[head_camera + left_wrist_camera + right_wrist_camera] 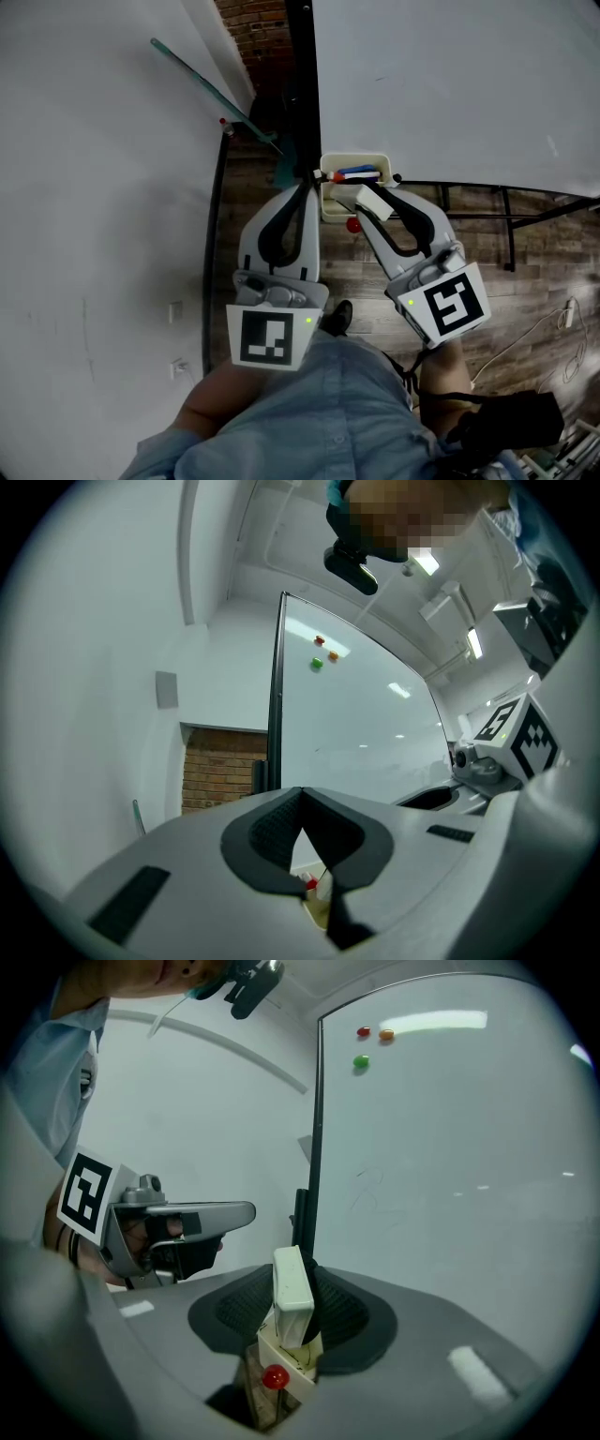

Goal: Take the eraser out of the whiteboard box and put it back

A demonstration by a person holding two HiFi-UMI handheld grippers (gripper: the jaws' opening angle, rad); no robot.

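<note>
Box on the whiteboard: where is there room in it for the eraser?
The bare patch is the front of the box, between the markers and its near wall, where the eraser hangs in the right gripper. The back is crowded with markers, and the shut left gripper sits beside the left edge.

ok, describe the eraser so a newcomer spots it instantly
At the lower corner of the whiteboard sits a cream box. Just over it, the right gripper pinches the eraser: a plain white block, unlike the coloured markers inside.
</note>
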